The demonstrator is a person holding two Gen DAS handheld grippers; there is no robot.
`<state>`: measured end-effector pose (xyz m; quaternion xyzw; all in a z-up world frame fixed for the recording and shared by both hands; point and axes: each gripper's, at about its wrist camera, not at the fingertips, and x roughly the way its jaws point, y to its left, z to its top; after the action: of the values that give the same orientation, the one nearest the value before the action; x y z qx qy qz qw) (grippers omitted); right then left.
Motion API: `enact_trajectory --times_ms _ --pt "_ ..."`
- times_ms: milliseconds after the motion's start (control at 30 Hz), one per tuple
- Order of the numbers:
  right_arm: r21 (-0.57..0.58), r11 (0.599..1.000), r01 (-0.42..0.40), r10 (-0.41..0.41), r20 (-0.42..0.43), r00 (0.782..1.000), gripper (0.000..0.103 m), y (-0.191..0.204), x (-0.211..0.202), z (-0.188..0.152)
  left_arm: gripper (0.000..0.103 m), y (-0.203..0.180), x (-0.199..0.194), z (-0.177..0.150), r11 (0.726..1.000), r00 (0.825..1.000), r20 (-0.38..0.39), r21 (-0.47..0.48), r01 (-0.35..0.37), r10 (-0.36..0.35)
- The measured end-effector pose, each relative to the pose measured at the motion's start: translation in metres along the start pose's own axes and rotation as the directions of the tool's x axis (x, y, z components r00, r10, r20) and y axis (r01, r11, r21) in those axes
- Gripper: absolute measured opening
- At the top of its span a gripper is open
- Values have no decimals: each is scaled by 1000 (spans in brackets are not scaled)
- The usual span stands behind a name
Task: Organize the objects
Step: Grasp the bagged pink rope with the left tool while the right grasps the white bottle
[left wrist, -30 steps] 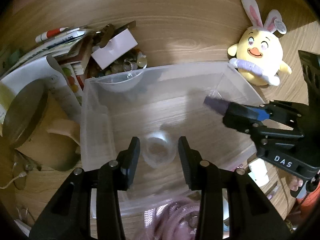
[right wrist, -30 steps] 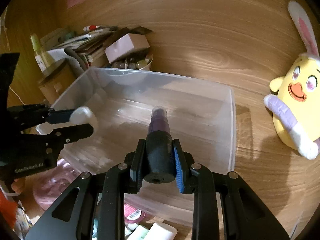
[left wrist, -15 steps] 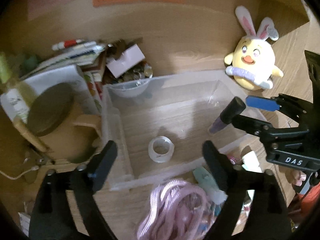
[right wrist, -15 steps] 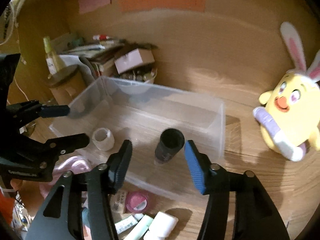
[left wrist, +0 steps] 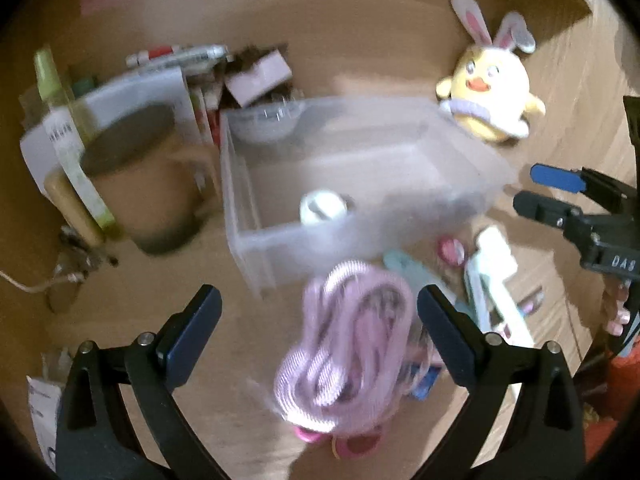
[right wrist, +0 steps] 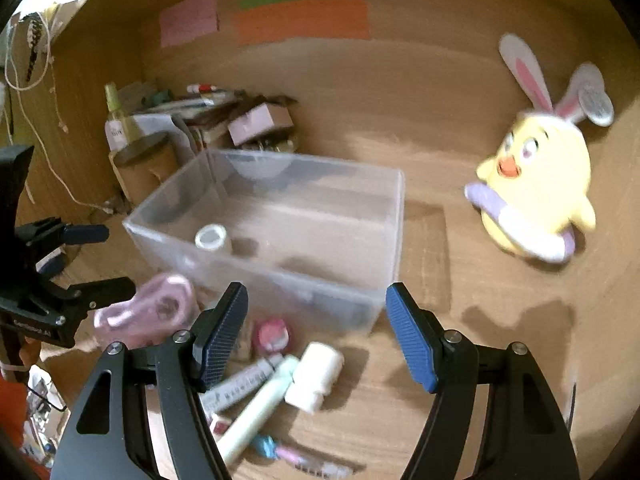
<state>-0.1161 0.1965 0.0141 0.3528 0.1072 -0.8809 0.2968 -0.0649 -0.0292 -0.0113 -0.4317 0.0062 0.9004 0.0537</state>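
"DAS" is read on the right gripper (left wrist: 532, 188); both it and the left gripper (left wrist: 318, 312) are spread wide, nothing held.

Warm, dim indoor light tinted both fisheye views amber, and a black vignette ringed each circular frame. Motion blur smeared most of the left wrist view, worst on the pink cord (left wrist: 352, 344) and the clear bin (left wrist: 256, 216), while the left gripper (left wrist: 318, 312) stayed sharp. The right wrist view was steadier, though the plush chick (right wrist: 536, 184) was softened. Soft dark shadows fell on the wooden desk (right wrist: 460, 128) to the right of the bin and ahead of the right gripper (right wrist: 316, 320). Straight edges bowed toward the rims.
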Motion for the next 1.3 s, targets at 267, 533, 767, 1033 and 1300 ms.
enact_trajectory --times_ms 267,533,767,1033,1300 --pt "79 997 4 4 -102 995 68 -11 24 -38 99 -1 27 -25 997 992 -100 -15 71 -72" --pt "149 989 -17 40 -158 987 45 -22 43 -50 99 0 41 -23 990 986 -104 -67 120 -127" --pt "145 989 -14 37 -159 987 27 -22 45 -55 64 -3 37 -28 995 993 -72 -16 94 -94" --pt "148 989 -3 19 -110 994 27 -26 27 -56 53 4 23 -38 999 999 -20 -16 40 -40" --pt "149 989 -4 11 -43 999 27 -27 0 -46 52 15 -5 -48 997 999 40 -69 21 -18"
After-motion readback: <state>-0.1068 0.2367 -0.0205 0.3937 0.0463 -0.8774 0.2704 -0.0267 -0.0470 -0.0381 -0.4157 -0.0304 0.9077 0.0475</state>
